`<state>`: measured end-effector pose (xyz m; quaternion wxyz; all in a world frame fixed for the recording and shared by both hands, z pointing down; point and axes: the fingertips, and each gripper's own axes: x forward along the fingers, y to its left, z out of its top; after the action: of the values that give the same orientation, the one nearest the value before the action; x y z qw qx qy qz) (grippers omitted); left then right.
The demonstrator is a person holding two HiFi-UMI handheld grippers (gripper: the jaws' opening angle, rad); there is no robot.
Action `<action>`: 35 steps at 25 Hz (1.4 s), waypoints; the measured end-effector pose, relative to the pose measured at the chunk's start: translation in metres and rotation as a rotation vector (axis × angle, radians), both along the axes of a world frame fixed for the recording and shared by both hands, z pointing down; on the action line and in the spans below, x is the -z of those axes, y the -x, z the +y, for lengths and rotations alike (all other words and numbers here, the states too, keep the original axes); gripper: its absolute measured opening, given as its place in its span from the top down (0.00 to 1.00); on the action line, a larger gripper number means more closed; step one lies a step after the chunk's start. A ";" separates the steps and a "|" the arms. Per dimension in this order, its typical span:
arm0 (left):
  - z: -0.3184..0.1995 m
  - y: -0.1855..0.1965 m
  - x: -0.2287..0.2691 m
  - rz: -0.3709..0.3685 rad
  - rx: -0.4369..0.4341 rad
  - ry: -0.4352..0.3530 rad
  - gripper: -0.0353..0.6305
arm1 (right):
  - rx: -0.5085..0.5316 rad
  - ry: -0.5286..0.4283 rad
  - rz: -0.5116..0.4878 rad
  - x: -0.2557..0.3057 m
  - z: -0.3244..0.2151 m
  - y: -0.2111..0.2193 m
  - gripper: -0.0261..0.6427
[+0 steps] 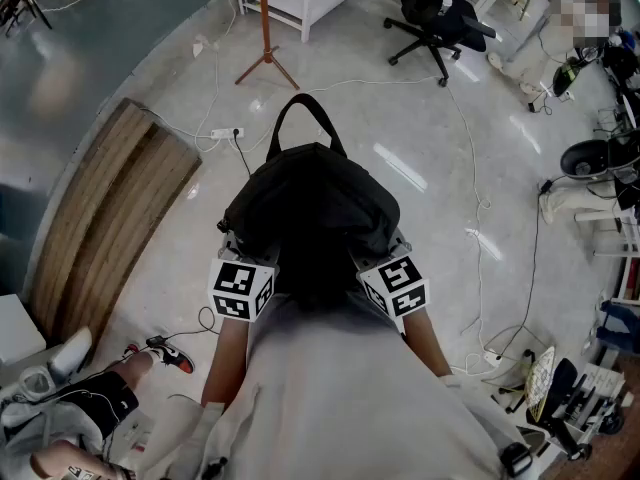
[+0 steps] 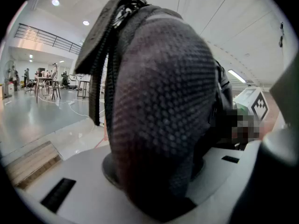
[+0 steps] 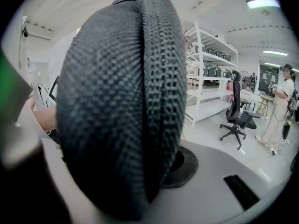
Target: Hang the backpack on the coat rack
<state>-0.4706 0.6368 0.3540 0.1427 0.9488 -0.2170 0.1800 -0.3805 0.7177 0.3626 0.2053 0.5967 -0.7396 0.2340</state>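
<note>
The black fabric backpack [image 1: 310, 213] is between the left gripper [image 1: 245, 256] and the right gripper [image 1: 385, 260], with the thin brown coat rack [image 1: 265, 18] behind it and the wooden floor board [image 1: 105, 213] at its left.

Floor [image 1: 430, 198] open between bag [image 1: 310, 208] and rack [image 1: 266, 38] at 12; power strip [image 1: 224, 133] lies at 11. Shelf [image 1: 303, 3] just behind rack. Chair [image 1: 437, 13] at 1, planks [image 1: 110, 208] at 9. Seated person [image 1: 85, 403] at 7.
</note>
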 end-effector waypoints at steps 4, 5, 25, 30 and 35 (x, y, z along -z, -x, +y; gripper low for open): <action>-0.008 0.005 0.004 0.014 0.000 -0.030 0.76 | 0.002 -0.024 0.015 0.002 -0.011 0.005 0.80; -0.009 0.007 0.005 0.017 0.000 -0.036 0.77 | 0.003 -0.029 0.017 0.003 -0.012 0.007 0.80; -0.069 -0.039 0.008 0.014 -0.017 -0.080 0.79 | 0.028 -0.074 -0.022 0.003 -0.077 -0.038 0.76; -0.113 -0.069 0.007 -0.018 0.005 -0.076 0.79 | 0.046 -0.076 -0.056 -0.002 -0.123 -0.069 0.76; -0.157 -0.123 0.012 -0.038 0.015 -0.068 0.79 | 0.060 -0.062 -0.077 0.002 -0.167 -0.123 0.76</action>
<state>-0.3477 0.4802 0.3419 0.1073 0.9479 -0.2328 0.1892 -0.2575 0.5505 0.3607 0.1653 0.5707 -0.7715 0.2275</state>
